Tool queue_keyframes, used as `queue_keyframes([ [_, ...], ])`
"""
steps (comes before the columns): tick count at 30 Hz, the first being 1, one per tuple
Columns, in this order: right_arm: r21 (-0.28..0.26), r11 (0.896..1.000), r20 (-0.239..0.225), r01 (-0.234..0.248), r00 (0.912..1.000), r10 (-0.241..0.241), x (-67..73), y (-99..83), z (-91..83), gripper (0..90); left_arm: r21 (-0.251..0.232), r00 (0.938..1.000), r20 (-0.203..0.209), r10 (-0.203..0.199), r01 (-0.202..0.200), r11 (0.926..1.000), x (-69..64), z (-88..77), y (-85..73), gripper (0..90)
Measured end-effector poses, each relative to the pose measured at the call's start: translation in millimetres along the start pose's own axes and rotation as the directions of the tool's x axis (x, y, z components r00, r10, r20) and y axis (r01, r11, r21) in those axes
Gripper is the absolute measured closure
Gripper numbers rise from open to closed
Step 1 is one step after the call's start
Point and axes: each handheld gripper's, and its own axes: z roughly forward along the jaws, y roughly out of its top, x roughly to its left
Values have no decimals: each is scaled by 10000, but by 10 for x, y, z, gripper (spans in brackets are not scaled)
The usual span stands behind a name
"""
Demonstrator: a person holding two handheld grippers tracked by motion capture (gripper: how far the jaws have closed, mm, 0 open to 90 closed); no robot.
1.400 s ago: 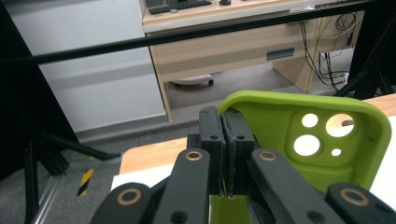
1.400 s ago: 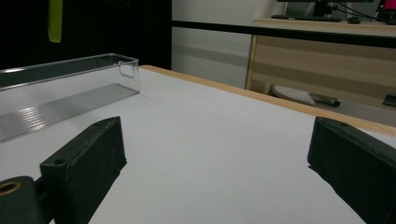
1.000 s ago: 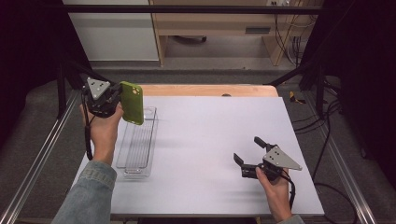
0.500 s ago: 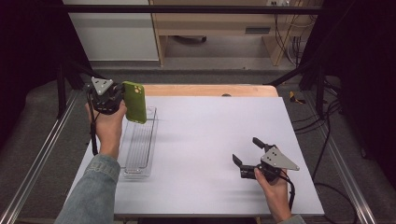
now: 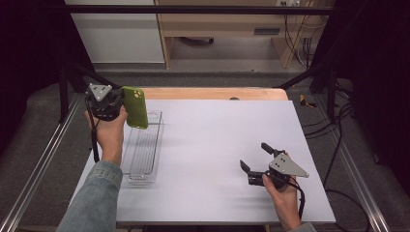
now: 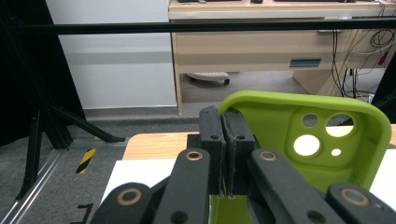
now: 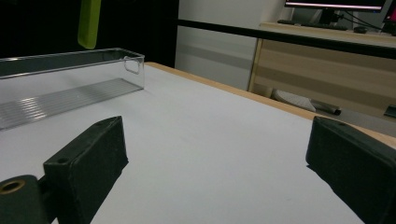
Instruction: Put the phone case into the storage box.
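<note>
A green phone case (image 5: 135, 107) is held upright above the far end of a clear plastic tray (image 5: 145, 150). My left gripper (image 5: 121, 104) is shut on its edge. In the left gripper view the jaws (image 6: 225, 121) pinch the case's rim, and the case (image 6: 289, 135) shows its camera cut-outs to the right. My right gripper (image 5: 255, 156) rests on the white table surface at the near right, open, with nothing between its jaws. The right gripper view looks between those jaws (image 7: 219, 140) toward the tray (image 7: 70, 79), with the case (image 7: 89, 18) hanging over it.
The white mat (image 5: 217, 130) covers the wooden table (image 5: 212, 93). A black frame bar (image 5: 203, 8) runs across the far side. Metal rails (image 5: 38, 169) flank the table, and cables (image 5: 338, 145) lie on the floor at the right.
The left forearm has shifted slightly to the right, and the case stays over the tray's far end. The right gripper has not moved.
</note>
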Motion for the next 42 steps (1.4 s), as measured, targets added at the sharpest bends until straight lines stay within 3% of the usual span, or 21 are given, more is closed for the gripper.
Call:
queue_keyframes([
  [3,3,10000,41,31,10000,-31,0,1,-1,50,26,9999,36,-161,161,9999,-1,10,-6,877],
  [16,35,9999,178,112,9998,-113,-16,6,-15,48,-17,10000,37,-19,19,10000,-94,66,-35,877],
  [37,130,9997,322,195,9993,-199,-11,-4,-2,47,166,10000,70,34,-35,9999,-72,134,-79,876],
  [42,93,9999,303,141,9994,-143,-7,-3,-5,46,213,9995,230,-210,205,9996,-109,161,-82,876],
])
